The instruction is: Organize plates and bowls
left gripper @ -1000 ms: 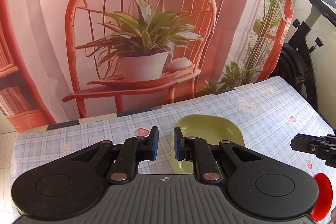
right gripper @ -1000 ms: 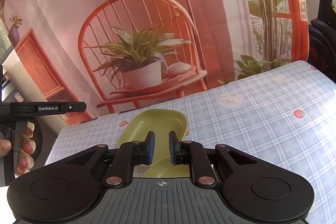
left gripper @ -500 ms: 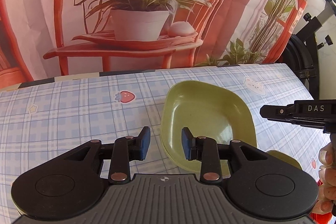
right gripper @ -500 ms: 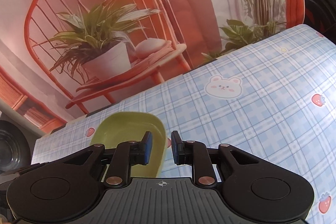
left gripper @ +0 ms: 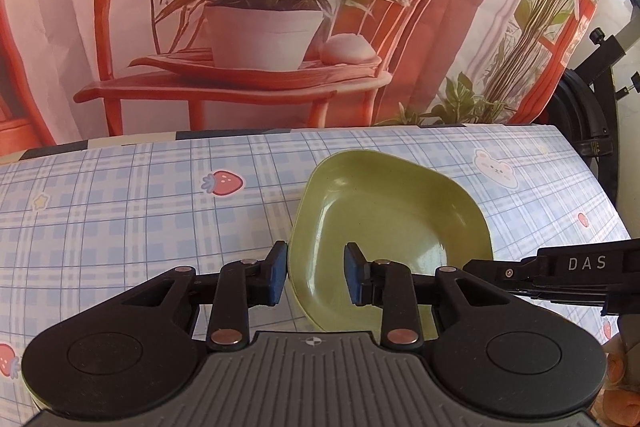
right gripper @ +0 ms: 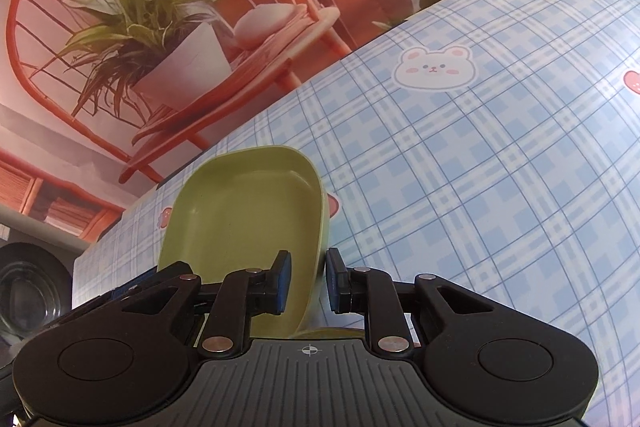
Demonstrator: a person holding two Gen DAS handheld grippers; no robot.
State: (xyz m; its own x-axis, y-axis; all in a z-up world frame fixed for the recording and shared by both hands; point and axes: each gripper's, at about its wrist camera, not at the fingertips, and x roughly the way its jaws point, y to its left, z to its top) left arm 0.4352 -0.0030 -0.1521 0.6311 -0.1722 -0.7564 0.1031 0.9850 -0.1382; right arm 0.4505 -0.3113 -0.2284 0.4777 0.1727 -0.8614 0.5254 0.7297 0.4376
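A green squarish plate [left gripper: 392,223] lies on the blue checked tablecloth [left gripper: 120,219]. My left gripper [left gripper: 316,277] is open, and its fingers straddle the plate's near left rim. The right gripper shows as a black bar marked DAS [left gripper: 568,267] at the plate's right side. In the right wrist view the same plate [right gripper: 244,215] lies just ahead, and my right gripper [right gripper: 306,283] is open with the plate's right rim between its blue pads. Another green rim [right gripper: 328,333] peeks out under the right gripper.
A printed backdrop with a red chair and potted plant [left gripper: 260,27] hangs behind the table's far edge. A black exercise machine [left gripper: 592,115] stands off the right end. Tablecloth with a bear print [right gripper: 436,67] stretches to the right.
Both grippers have dropped and moved in on the green plate. The left gripper has opened wider around its left rim. The right gripper has opened around its right rim.
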